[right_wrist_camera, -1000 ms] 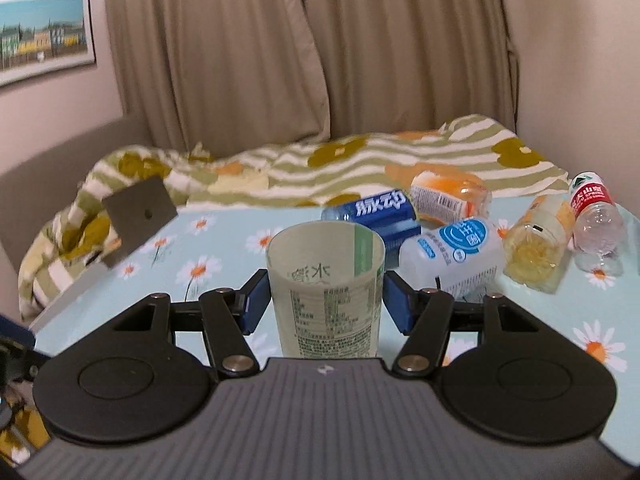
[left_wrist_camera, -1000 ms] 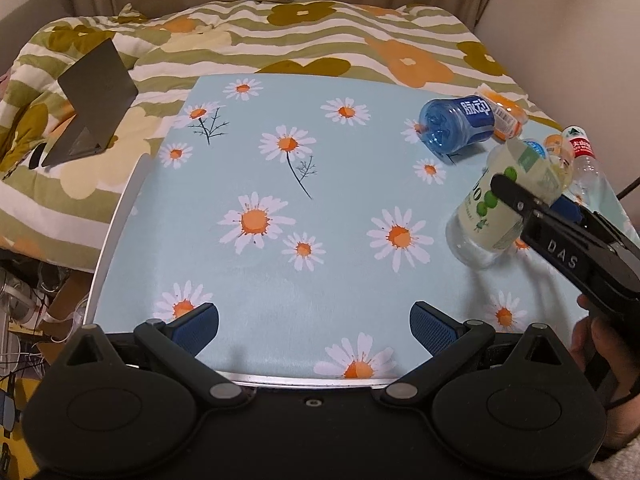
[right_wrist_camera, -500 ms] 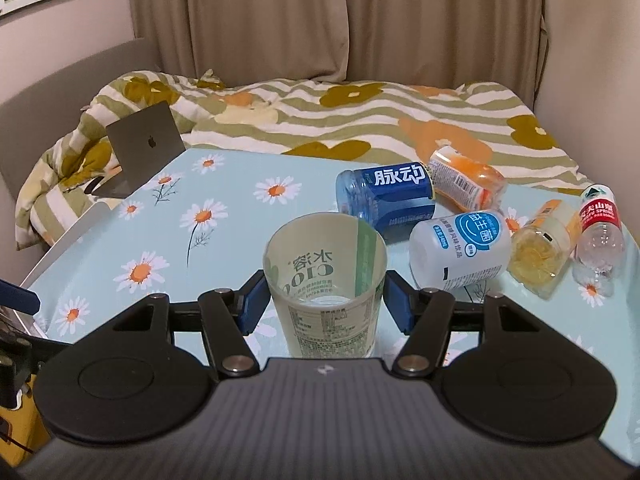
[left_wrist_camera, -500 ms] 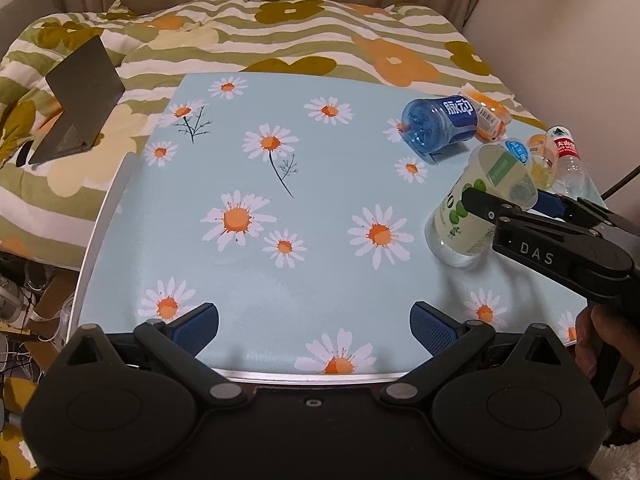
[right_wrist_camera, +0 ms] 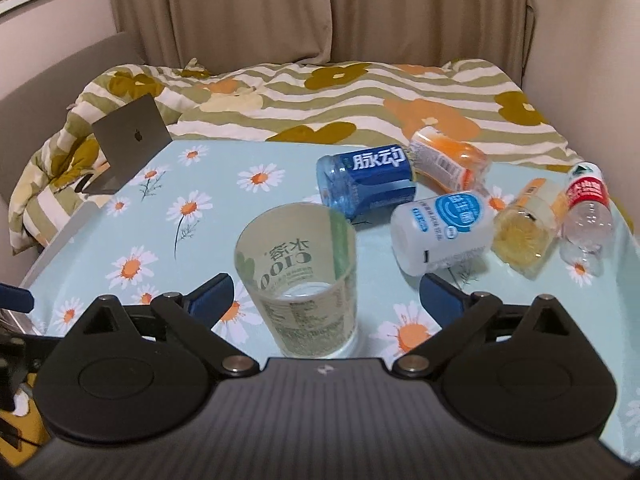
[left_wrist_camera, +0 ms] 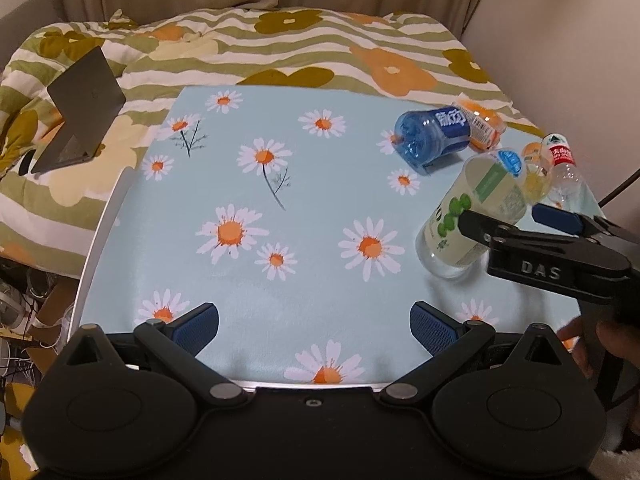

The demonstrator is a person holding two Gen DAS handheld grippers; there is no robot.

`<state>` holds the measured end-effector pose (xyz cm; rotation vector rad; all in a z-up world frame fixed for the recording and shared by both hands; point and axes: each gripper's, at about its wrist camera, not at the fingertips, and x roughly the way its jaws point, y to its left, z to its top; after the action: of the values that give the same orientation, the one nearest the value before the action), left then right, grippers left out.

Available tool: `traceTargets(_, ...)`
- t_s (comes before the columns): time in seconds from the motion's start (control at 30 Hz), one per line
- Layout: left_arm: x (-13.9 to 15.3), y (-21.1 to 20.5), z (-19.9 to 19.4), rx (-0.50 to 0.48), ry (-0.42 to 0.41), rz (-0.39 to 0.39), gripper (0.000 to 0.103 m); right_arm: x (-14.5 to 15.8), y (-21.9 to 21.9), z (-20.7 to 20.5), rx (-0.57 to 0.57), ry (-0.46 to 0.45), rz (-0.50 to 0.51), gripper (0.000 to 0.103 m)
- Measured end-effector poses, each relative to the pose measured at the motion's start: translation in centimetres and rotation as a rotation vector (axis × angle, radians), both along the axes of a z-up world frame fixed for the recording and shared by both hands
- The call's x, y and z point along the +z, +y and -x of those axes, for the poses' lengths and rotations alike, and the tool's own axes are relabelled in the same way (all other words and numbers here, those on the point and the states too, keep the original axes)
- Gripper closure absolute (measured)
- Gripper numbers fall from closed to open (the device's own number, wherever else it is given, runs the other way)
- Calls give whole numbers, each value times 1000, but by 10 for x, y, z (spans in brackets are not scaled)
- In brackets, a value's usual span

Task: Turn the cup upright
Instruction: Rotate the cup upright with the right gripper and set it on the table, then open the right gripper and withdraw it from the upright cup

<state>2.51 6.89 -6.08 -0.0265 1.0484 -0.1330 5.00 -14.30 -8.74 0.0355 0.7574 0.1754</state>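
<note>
beige curtains (right_wrist_camera: 320,8) | floral striped quilt (right_wrist_camera: 360,96) | pale wall (right_wrist_camera: 580,20)

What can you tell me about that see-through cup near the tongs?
The cup looks like clear plastic, cut from a drink bottle, with a pale label showing green dots, a green stripe and printed characters. It stands upright, mouth up, on the daisy tablecloth, and looks empty. The right tongs are open on either side of it, pads apart from its wall. Fallen bottles lie behind it, not touching.

Warm, dim indoor light; soft shadows under the cup (right_wrist_camera: 304,280); fisheye bending near the edges, slight blur throughout.
</note>
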Motion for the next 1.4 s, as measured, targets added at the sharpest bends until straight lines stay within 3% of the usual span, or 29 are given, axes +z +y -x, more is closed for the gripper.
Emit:
traceTargets(0.23,27,-14,1,-10,-75,-14,0,48,-23,19,-27,36,-7,0)
traceTargets(0.47,49,-29,8,-15,-157,-41,0,81,-50,43,-102,139,19,0)
traceTargets(0.83,57,-43,25,-12,-207,-53,0,83,-76,65,-172,171,55,0)
traceTargets(1.4,60,-49,35,1,-240,-73,0,85,-82,69,-175,163,55,0)
